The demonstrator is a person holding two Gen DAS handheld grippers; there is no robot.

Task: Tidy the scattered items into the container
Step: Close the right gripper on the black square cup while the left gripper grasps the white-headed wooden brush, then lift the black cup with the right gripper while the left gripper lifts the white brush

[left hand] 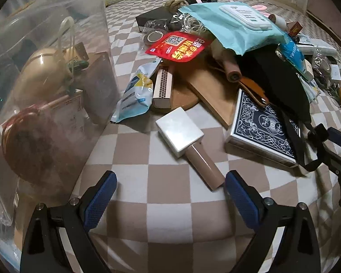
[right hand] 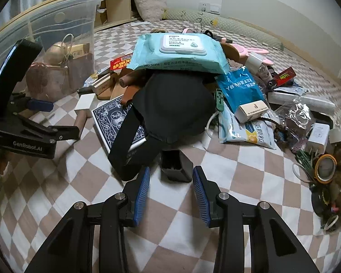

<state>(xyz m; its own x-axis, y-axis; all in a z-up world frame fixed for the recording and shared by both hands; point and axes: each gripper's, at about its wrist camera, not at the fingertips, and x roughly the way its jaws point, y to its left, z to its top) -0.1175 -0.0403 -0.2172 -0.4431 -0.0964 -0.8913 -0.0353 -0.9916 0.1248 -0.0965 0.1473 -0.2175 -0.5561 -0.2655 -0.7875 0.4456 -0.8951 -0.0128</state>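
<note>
The bin (left hand: 63, 52) stands on the bed (left hand: 170, 216), a clear tub already holding a gold ball, boxes and a coil of bands. Right of the bin lies the pile (right hand: 179, 86) of loose things: a teal wipes pack (right hand: 179, 52) on top, a black pouch (right hand: 172, 107) under it, a card box (left hand: 261, 127) at the pile's near edge.

Between the bin and the card box lies a white block on a tan handle (left hand: 188, 141), flat on the checked cover. The left gripper (left hand: 170, 195) hangs over the handle's near end with its jaws wide; the end sits just inside the right pad (left hand: 241, 198), and whether it touches I cannot tell.

The right gripper (right hand: 171, 188) points down at a small black box (right hand: 176, 166) lying just in front of the pouch, well right of the bin. Its jaws stand narrow with the box's near end between the tips; no pad presses on it.
</note>
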